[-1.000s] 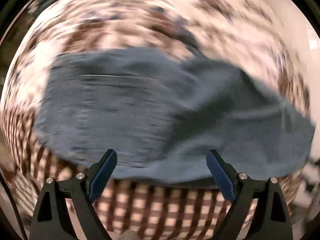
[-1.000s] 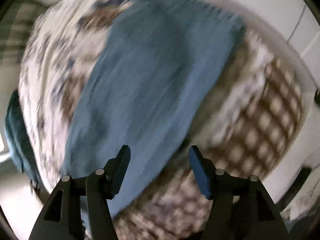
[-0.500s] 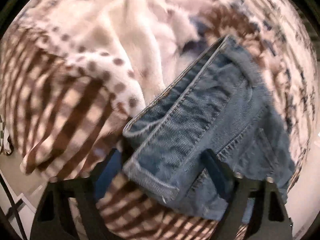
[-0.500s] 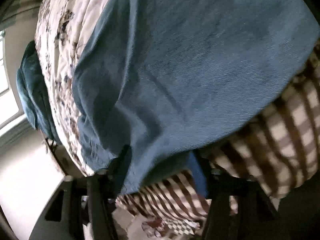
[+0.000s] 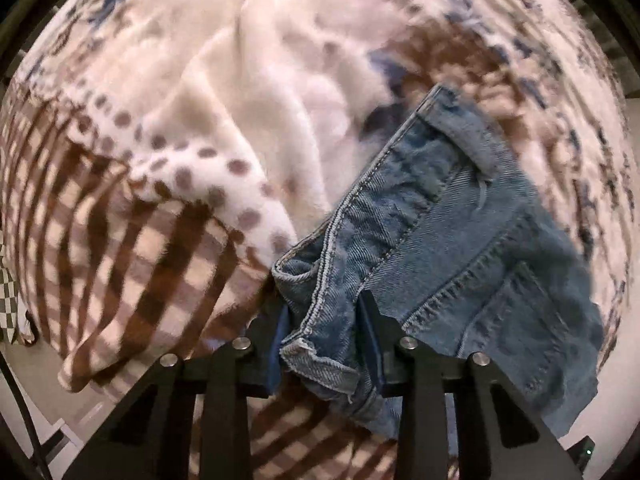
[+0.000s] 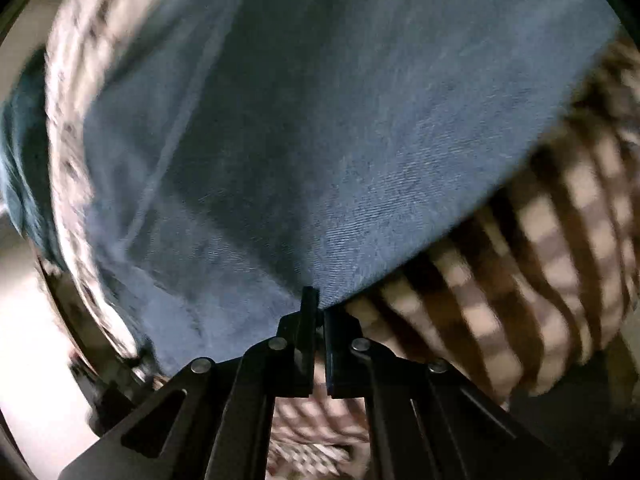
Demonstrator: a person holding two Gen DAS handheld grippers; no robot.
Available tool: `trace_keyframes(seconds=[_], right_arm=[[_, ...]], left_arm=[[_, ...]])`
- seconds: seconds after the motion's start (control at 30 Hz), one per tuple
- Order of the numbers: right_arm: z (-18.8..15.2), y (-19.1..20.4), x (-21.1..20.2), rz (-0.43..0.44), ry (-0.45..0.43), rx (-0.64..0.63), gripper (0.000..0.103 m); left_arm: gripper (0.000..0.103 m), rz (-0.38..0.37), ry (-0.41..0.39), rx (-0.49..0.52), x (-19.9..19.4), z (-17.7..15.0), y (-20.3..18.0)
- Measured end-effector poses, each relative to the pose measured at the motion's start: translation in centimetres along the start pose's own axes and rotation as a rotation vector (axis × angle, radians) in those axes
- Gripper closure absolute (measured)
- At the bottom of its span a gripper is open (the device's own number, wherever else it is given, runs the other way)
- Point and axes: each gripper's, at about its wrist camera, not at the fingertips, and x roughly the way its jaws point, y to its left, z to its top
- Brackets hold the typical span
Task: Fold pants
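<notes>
In the left wrist view, a brown checked blanket point(image 5: 132, 240) is seen at the left, with a white spotted fleece point(image 5: 224, 168) bunched over it and a flowered bedspread point(image 5: 520, 48) beyond. To the right of these the pants point(image 5: 460, 240), blue denim, are laid on the bedding, their stitched waistband running up and away from the camera. The left gripper point(image 5: 324, 332) is pointed down at the near corner of that waistband; its jaws have just been closing, and the doubled, hemmed corner is now clamped between the blue pads.

In the right wrist view, the denim point(image 6: 340, 140) is spread across most of the frame over the flowered bedspread point(image 6: 68, 120), with the checked blanket point(image 6: 540, 260) at the right. The right gripper point(image 6: 316, 308) has just been closing too, and its jaws are now brought together on the near edge of the cloth, a thin pinch of which appears to be caught at the tips.

The fabric is judged to be fairly heavy and limp, yet stiffer along seams and waistband, so it should drape rather than hold a shape. It is not fragile and is rough enough not to slip easily. Hold is best taken at thick, sewn edges, as at the waistband corner. A single-layer pinch such as the right one may be pulled free if the weight is lifted quickly.
</notes>
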Motion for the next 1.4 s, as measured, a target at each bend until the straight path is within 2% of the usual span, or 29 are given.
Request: trace_keyframes(seconds=[0.07,0.17,0.23,0.27,0.3,0.33,0.37,0.43,0.47,0.57,0.6,0.63,0.7,0.73,0.77,0.8,0.83,0.87,0.9,1.0,1.03,1.07,1.13,1.3,1.37,1.4], right_arm=[[0.5,0.8,0.3,-0.028,0.025,-0.035,0.096],[0.7,2.8,-1.0,-0.054,0.085,-0.131,0.081],[0.4,4.2,-2.7,-0.064,0.100,-0.198,0.036],[0.3,5.0,-3.9,-0.058,0.095,-0.239,0.028],[0.0,5.6,-5.0,-0.052,0.092,-0.275,0.025],[0.1,6.6,-6.0,-0.049,0.090,-0.313,0.025],[0.4,8.3,-7.1,-0.039,0.084,-0.371,0.025],[1.4,11.0,-8.5,-0.028,0.066,-0.461,0.025],[1.8,12.3,-9.1,-0.017,0.051,-0.502,0.025],[5.2,16.8,-9.8,-0.002,-0.021,-0.648,0.025],[6.5,18.3,-9.2,-0.009,-0.018,-0.694,0.025],[7.9,19.5,-8.5,-0.016,-0.004,-0.727,0.025],[11.6,22.5,-5.4,0.011,0.110,-0.762,0.025],[12.3,23.0,-4.4,0.014,0.150,-0.771,0.025],[13.1,24.0,-2.5,0.009,0.228,-0.797,0.026],[13.7,24.4,-0.7,-0.017,0.299,-0.811,0.031],[13.8,24.0,0.5,-0.043,0.334,-0.809,0.060],[14.0,23.9,1.5,-0.070,0.368,-0.813,0.082],[13.9,23.4,2.0,-0.076,0.383,-0.812,0.088],[15.8,22.1,0.9,-0.010,0.344,-0.698,0.089],[16.7,21.6,0.2,0.023,0.324,-0.657,0.097],[17.6,21.1,-0.4,0.056,0.305,-0.608,0.100],[18.5,20.4,-0.5,0.099,0.312,-0.552,0.100],[19.5,21.5,-0.8,0.132,0.345,-0.592,0.097],[20.1,21.9,-0.8,0.123,0.408,-0.613,0.080],[20.0,22.2,-0.8,0.121,0.411,-0.621,0.058]], left_arm=[[0.068,0.001,0.000,0.003,-0.2,-0.3,-0.4],[0.065,0.042,0.003,0.057,-2.4,-1.6,-1.4],[0.064,0.059,-0.012,0.094,-4.6,-2.2,-1.9],[0.055,0.080,-0.030,0.118,-5.6,-2.8,-2.3],[0.050,0.099,-0.055,0.145,-7.1,-3.6,-2.7],[0.042,0.098,-0.080,0.154,-8.2,-4.1,-3.1],[0.038,0.093,-0.100,0.152,-8.9,-4.3,-3.4],[0.038,0.033,-0.155,0.131,-10.5,-4.6,-4.7],[0.038,-0.015,-0.159,0.131,-10.6,-3.3,-6.0],[0.038,-0.070,-0.104,0.153,-8.7,-1.2,-9.8],[0.038,-0.115,-0.061,0.157,-7.6,-0.2,-11.5],[0.038,-0.144,-0.027,0.146,-6.4,0.5,-12.6],[0.038,-0.180,0.027,0.144,-4.3,1.4,-15.0],[0.038,-0.163,0.047,0.147,-3.4,1.9,-16.2],[0.038,-0.141,0.062,0.155,-2.6,2.1,-17.2],[0.038,-0.126,0.072,0.156,-1.8,2.2,-17.6],[0.038,-0.104,0.084,0.149,-1.0,2.2,-17.8],[0.038,-0.090,0.099,0.141,-0.3,2.1,-17.7],[0.038,-0.079,0.113,0.137,0.3,2.0,-17.6],[0.038,-0.069,0.126,0.109,1.3,1.8,-16.8],[0.038,-0.072,0.125,0.104,1.4,1.7,-16.6],[0.038,-0.073,0.125,0.100,1.3,1.6,-16.4],[0.038,-0.065,0.131,0.088,1.2,1.4,-16.4],[0.038,-0.053,0.160,0.042,-0.3,0.8,-15.9],[0.038,-0.094,0.168,0.007,-1.7,0.7,-16.1],[0.038,-0.104,0.173,-0.003,-2.1,0.7,-16.3]])
